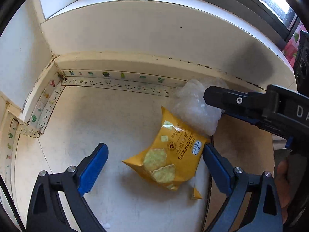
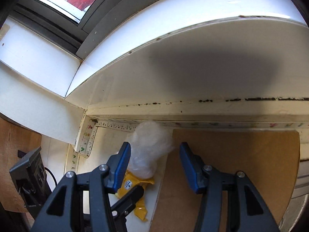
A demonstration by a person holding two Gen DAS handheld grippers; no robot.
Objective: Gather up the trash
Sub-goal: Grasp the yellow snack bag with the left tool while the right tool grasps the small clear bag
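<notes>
1. Left hand-held gripper [image 1: 154,167] is hovering with jaws spread wide, straddling the yellow cheese cracker packet [image 1: 169,158]; its right pad is just touching the packet's edge, nothing pinched.
2. The packet is lying flat on the white tabletop [image 1: 96,119], near the wall corner, touching a crumpled clear plastic bag [image 1: 195,108] behind it.
3. Right hand-held gripper [image 2: 154,162] is standing part-open around the plastic bag, pads not visibly pressing.
4. Step in hand, as judged: lining up both grasps. Next move calls for closing each gripper squarely, then lifting.
</notes>
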